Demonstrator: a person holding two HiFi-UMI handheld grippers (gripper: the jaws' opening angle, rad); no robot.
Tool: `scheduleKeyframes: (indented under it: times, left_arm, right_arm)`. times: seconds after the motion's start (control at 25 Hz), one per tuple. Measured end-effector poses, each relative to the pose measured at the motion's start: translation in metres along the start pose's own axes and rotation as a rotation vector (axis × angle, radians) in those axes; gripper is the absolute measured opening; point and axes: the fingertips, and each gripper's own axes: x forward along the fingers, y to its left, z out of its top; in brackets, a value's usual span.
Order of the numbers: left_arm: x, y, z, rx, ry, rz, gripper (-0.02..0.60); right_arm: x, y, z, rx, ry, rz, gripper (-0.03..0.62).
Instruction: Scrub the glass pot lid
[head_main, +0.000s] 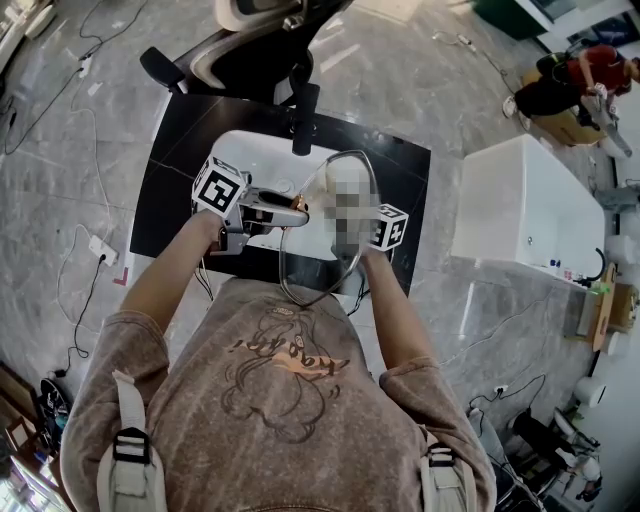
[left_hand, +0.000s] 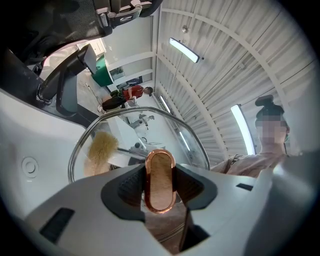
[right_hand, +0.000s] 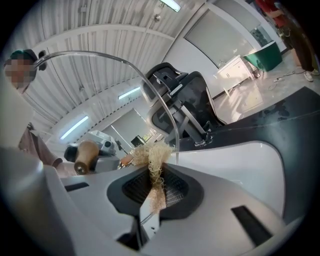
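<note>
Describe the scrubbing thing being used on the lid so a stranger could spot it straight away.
Over the white sink, a glass pot lid is held up. The scrubber is the small tuft pinched in the right hand-held gripper, at the lid. It is the only pale, straw-coloured tangle of fibres; the lid's copper-rimmed knob is smooth and solid.

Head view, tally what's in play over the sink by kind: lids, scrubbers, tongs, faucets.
Round glass pot lid with metal rim: 1
Tan fibrous scrubber: 1
Tongs: 2, left tongs shut on the lid's handle, right tongs shut on the scrubber
Black faucet: 1
Total: 5
</note>
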Motion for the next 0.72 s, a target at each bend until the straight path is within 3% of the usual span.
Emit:
scheduleKeyframes:
  times: [0.48, 0.72]
  left_arm:
    - [-0.005, 0.002, 0.0, -0.024, -0.032, 0.001, 0.183]
    - [-0.007, 0.008, -0.003, -0.058, -0.058, 0.009, 0.183]
  right_arm:
    - [0.015, 0.015, -0.072, 0.054, 0.168, 0.031, 0.051]
    - [0.012, 0.037, -0.1, 0.041, 0.263, 0.099, 0.051]
